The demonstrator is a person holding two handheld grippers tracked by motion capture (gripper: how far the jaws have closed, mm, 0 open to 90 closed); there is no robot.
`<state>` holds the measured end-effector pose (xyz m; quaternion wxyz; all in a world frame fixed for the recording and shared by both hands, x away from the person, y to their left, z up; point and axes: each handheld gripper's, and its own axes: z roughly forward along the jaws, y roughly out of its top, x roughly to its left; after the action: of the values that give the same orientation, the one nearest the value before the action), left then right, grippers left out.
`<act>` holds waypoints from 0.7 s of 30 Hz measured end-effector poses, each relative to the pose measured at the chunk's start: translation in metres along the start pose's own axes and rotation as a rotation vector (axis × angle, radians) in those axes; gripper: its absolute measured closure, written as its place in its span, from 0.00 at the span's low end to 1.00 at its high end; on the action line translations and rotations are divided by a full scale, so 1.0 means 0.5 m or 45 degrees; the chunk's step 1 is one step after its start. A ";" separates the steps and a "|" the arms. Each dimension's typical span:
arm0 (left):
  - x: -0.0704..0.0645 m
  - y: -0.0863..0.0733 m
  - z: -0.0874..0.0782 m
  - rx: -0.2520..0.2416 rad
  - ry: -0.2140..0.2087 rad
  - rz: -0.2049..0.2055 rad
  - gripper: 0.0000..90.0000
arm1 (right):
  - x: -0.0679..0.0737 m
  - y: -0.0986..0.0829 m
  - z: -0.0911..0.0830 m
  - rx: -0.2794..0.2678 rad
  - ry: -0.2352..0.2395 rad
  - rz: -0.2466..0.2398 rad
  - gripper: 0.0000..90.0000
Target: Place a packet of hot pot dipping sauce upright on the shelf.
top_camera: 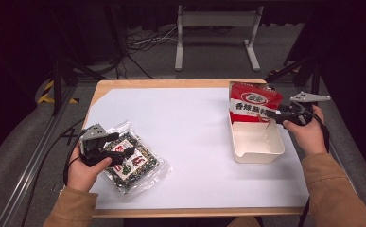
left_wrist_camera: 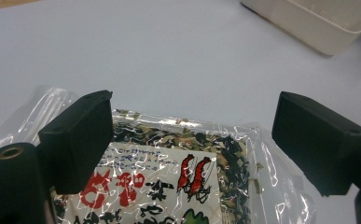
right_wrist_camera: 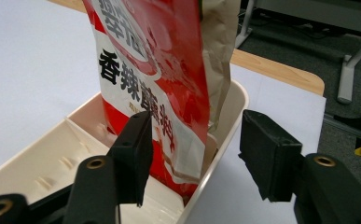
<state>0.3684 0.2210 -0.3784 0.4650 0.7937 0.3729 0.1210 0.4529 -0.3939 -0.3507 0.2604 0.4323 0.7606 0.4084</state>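
A clear packet of dark dried food with a red and white label (top_camera: 135,163) lies flat on the white table cover at the front left. My left gripper (top_camera: 124,145) hovers over it, open, its jaws wide apart above the packet (left_wrist_camera: 169,177) and nothing between them (left_wrist_camera: 194,112). At the right, a red snack bag (top_camera: 254,101) stands upright in the far end of a cream tray (top_camera: 258,153). My right gripper (top_camera: 271,116) is open at the bag's lower right edge. The bag's corner (right_wrist_camera: 155,70) sits between the spread jaws (right_wrist_camera: 197,121), which stand clear of it.
The near part of the cream tray (right_wrist_camera: 38,163) holds nothing. The white cover (top_camera: 185,127) spans the wooden table between the two hands. A white metal frame (top_camera: 216,28) and cables stand on the floor beyond the table's far edge.
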 end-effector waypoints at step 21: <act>0.031 0.000 -0.028 0.061 0.091 0.000 0.12 | 0.082 0.017 -0.119 -0.038 0.134 -0.096 0.39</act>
<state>0.3718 0.2411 -0.3731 0.4324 0.7997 0.3922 0.1404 0.3922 -0.3794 -0.3137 0.2418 0.3772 0.7828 0.4318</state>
